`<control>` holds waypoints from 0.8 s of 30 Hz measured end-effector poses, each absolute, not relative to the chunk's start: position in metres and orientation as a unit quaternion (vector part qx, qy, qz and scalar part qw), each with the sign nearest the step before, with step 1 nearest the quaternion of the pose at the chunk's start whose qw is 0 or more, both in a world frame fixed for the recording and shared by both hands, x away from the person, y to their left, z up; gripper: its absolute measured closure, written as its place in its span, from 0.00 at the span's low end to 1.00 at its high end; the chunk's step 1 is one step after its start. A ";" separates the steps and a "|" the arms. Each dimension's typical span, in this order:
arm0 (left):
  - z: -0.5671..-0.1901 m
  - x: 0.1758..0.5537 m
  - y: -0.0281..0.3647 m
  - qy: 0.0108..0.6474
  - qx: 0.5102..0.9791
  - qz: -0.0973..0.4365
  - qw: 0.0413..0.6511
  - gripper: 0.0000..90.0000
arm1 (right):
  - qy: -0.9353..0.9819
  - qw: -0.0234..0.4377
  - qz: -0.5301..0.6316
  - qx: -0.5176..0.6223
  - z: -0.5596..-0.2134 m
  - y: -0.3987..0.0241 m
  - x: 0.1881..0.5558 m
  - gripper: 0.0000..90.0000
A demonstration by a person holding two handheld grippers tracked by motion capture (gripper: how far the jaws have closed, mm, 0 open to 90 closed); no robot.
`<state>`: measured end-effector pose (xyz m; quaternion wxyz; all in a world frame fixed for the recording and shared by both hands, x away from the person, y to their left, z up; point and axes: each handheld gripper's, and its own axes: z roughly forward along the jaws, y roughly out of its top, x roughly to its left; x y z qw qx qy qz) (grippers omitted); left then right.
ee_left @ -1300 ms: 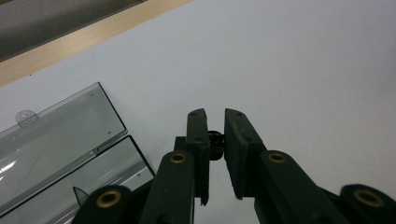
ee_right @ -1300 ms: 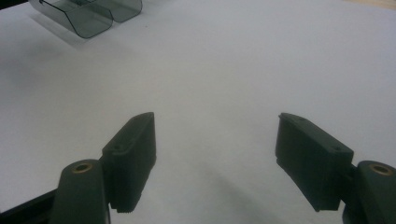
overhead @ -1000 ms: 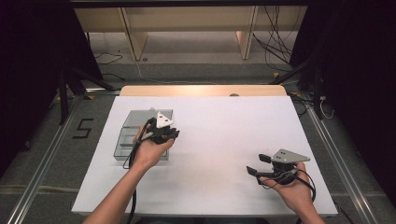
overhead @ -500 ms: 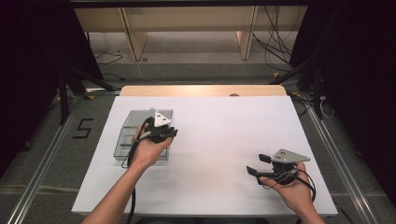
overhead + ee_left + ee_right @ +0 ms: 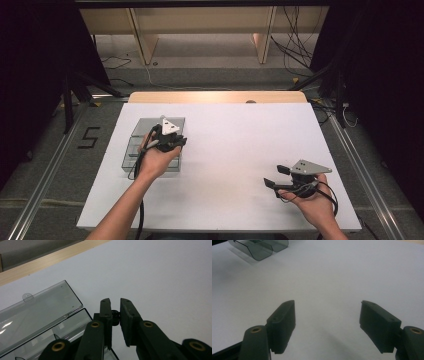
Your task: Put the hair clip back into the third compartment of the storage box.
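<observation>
Hovering over open clear case (image 5: 150, 142), left gripper (image 5: 115, 312) jaws nearly together; right gripper (image 5: 327, 322) jaws wide, white table (image 5: 235, 135) bare between.

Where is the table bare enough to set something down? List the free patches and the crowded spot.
Free: the wide white middle of the table, between the clear plastic case and the right claw; also the far strip along the wooden edge. Crowded: the left side, where the left claw hovers over the open case.

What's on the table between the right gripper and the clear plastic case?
Nothing. In the high view, bare white table runs from the right gripper to the clear plastic case. The right gripper view agrees.
</observation>
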<state>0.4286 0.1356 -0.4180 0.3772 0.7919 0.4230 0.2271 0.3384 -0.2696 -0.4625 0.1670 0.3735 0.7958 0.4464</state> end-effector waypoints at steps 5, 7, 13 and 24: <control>-0.419 0.430 0.138 0.425 0.791 0.229 0.376 0.89 | 0.796 0.167 0.447 0.373 -0.463 -0.270 0.338 0.33; -0.419 0.430 0.139 0.426 0.790 0.230 0.376 0.89 | 0.796 0.167 0.446 0.374 -0.463 -0.270 0.338 0.33; -0.420 0.431 0.141 0.429 0.790 0.231 0.372 0.89 | 0.797 0.168 0.446 0.371 -0.463 -0.269 0.339 0.33; -0.422 0.433 0.146 0.436 0.788 0.235 0.366 0.89 | 0.796 0.168 0.446 0.373 -0.463 -0.270 0.338 0.33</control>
